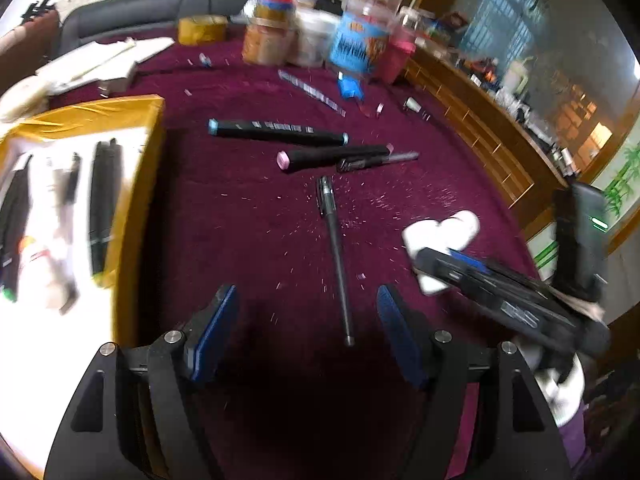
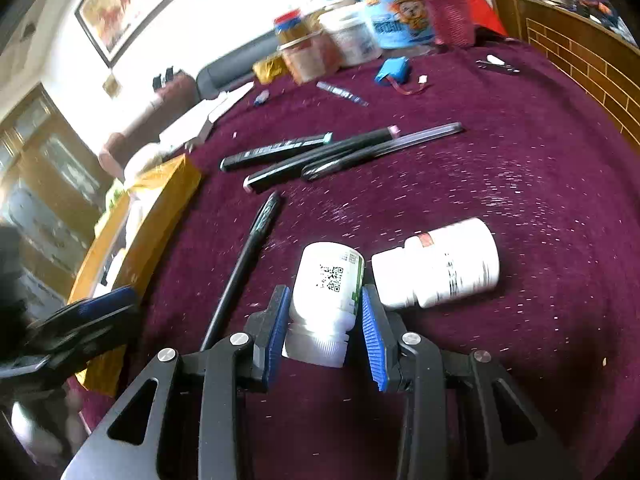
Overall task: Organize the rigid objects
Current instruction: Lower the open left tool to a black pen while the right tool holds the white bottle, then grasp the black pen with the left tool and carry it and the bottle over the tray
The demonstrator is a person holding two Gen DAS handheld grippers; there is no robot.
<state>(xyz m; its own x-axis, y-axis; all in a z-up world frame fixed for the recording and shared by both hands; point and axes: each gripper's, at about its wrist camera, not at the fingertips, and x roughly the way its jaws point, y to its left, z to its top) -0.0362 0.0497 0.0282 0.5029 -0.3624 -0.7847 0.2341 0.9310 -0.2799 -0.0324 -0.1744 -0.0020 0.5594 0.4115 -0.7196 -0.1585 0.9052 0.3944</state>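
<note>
A slim black pen [image 1: 336,248] lies on the maroon cloth between the fingers of my left gripper [image 1: 306,332], which stands open around its near end without touching it. My right gripper [image 2: 326,334] has its blue pads against both sides of a small white bottle [image 2: 330,280] with a QR code, lying cap toward the camera. A second white bottle [image 2: 440,268] lies just to its right. Two black markers [image 1: 276,132] [image 1: 332,158] and a gel pen [image 1: 380,160] lie farther back. The same slim pen [image 2: 244,256] runs along the left of the right wrist view.
A yellow-walled box [image 1: 136,200] at the left holds several pens and markers [image 1: 102,208] on a white bottom. Jars and tubs [image 1: 360,32] crowd the table's far edge. A blue battery pack [image 2: 394,72] lies near them. A wooden shelf [image 1: 480,120] borders the right side.
</note>
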